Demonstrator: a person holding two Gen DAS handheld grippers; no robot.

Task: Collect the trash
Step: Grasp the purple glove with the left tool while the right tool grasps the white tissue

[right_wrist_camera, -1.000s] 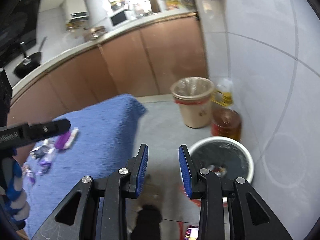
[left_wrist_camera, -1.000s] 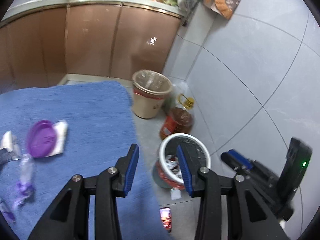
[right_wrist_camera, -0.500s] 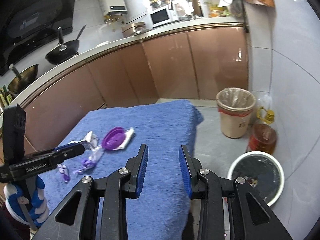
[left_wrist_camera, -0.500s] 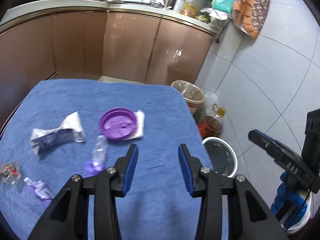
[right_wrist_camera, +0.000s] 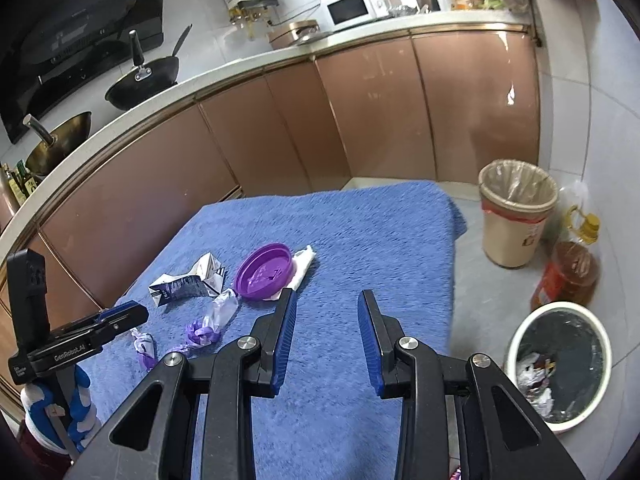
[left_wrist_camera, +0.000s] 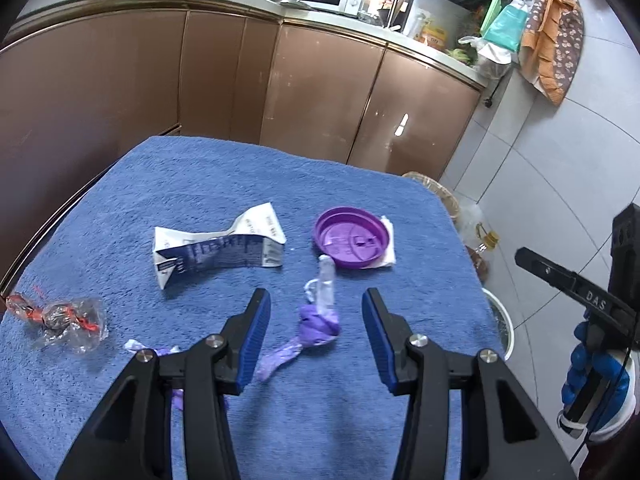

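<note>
Left tongs (left_wrist_camera: 316, 322): jaws apart and have just been opening wider; nothing pressed between the blue pads. They hang over the near middle of the desk, with the purple wrapper seen in the gap between them, lying on the cloth.
Right tongs (right_wrist_camera: 326, 332): jaws moderately apart, nothing between them; they hover above bare blue cloth near the desk's right side.
Desk (left_wrist_camera: 200, 184): covered by a blue fleecy cloth, standing in front of brown kitchen cabinets.
Purple wrapper (left_wrist_camera: 318, 326): crumpled, with a clear twisted end pointing toward the purple lid; it lies flat on the cloth.
Purple lid (left_wrist_camera: 352, 237): round, rim up, resting partly on a folded white tissue (left_wrist_camera: 389, 240), toward the far right of the desk.
Flattened carton (left_wrist_camera: 218, 248): white and dark blue, creased, left of the lid and apart from it.
Clear wrapper (left_wrist_camera: 60, 318): with red twists, near the left edge of the desk, well apart from the rest.
Small purple scraps (left_wrist_camera: 152, 347): just beside the left finger of the left tongs.
White bin (right_wrist_camera: 560, 364): on the floor right of the desk, black liner inside, crumpled scraps lying at its bottom.
Beige bin (right_wrist_camera: 516, 214): farther back, lined with clear plastic, beside an oil bottle (right_wrist_camera: 568, 274).
Hands: a blue-gloved hand (left_wrist_camera: 592, 376) grips the handle of the right tongs.
</note>
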